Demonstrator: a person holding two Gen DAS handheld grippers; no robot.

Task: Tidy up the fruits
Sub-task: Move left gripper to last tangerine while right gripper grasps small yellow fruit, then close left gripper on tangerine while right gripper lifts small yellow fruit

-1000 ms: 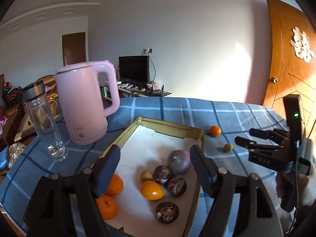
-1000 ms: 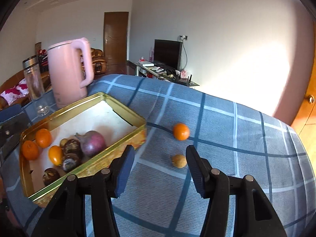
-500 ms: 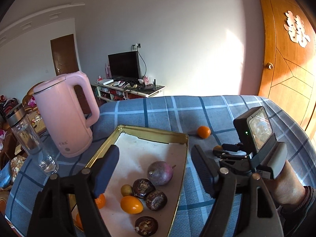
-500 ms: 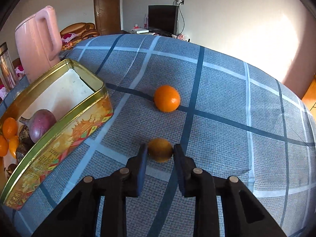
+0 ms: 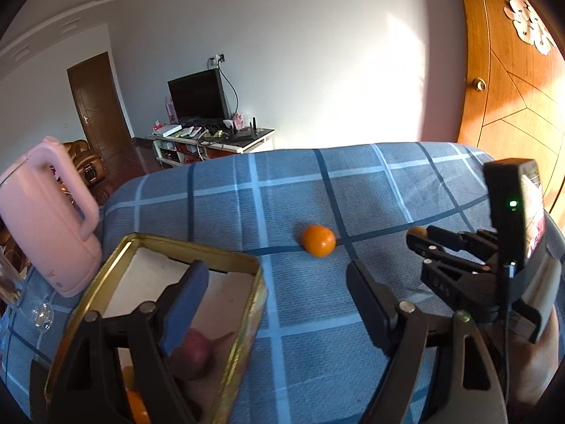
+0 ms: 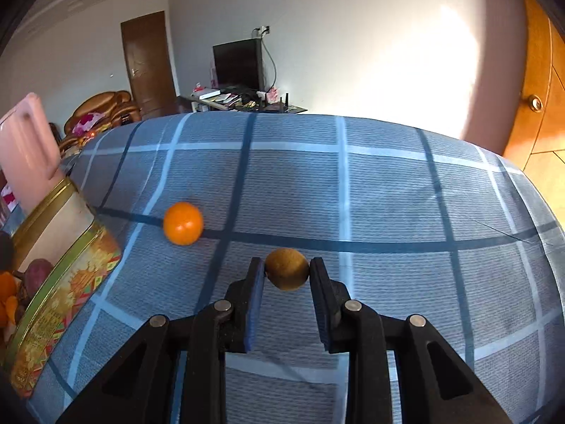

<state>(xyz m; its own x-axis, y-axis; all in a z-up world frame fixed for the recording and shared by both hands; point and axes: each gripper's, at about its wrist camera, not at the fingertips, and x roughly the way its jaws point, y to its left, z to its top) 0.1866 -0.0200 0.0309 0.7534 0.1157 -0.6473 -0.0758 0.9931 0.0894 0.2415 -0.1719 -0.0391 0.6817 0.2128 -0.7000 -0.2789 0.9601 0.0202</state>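
Comparing with a second ago, I see my right gripper (image 6: 286, 272) has gone from hanging open above the checked cloth to being clamped on the small brownish-yellow fruit (image 6: 286, 269), pads pressing its two sides. That means the pickup is made, I judge, and what remains for this piece is the carry to the gold tin (image 6: 67, 265) on the left, where the other fruits already lie (a purple one and some oranges show inside).

The fruit sits right at the fingertips, low over the blue plaid tablecloth (image 6: 388, 212); I cannot tell whether it is lifted clear.

My left gripper (image 5: 275, 304) is opening and holds nothing; it has swung away from over the tin toward the loose orange (image 5: 318, 240), which lies ahead of it, well beyond the fingertips, between tin and right gripper.
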